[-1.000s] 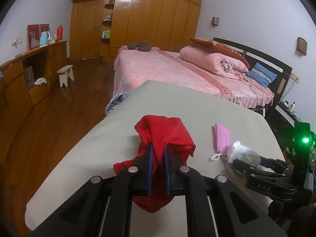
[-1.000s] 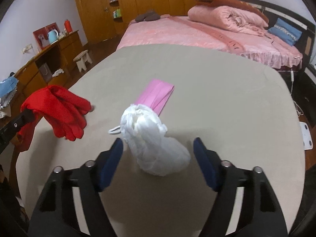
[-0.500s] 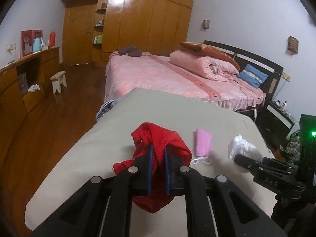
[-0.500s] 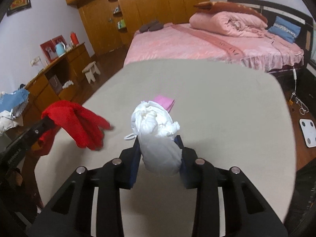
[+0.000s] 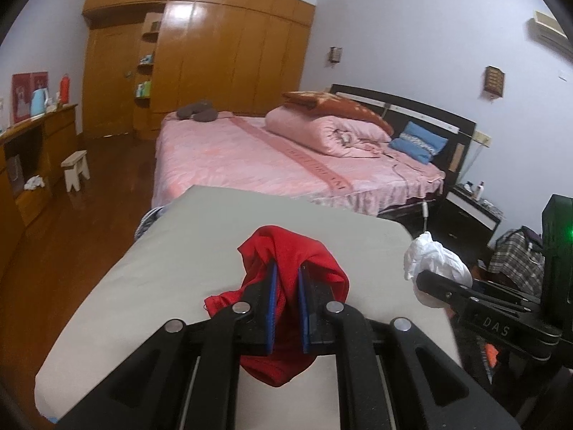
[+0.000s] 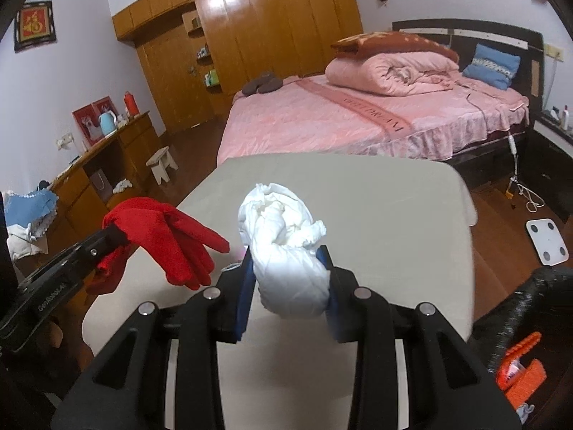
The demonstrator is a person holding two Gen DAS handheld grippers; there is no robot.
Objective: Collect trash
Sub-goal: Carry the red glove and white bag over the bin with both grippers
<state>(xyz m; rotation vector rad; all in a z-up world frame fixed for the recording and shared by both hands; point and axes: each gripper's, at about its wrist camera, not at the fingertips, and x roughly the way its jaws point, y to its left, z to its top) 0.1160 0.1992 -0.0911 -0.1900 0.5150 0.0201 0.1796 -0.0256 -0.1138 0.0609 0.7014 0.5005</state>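
Note:
My left gripper is shut on a red glove and holds it above the grey table. From the right wrist view the glove hangs at the left with its fingers drooping. My right gripper is shut on a crumpled white plastic bag, lifted above the table. The bag also shows at the right of the left wrist view. A sliver of the pink face mask shows under the bag; the rest is hidden.
A pink bed stands beyond the table. A wooden wardrobe lines the far wall, a wooden sideboard the left. A small stool stands on the wood floor. A white scale and an orange object lie at the right.
My right gripper closed on the white bag and lifted it off the table. Both grippers rose and pulled back, so the table looks farther away. The left gripper kept hold of the red glove.

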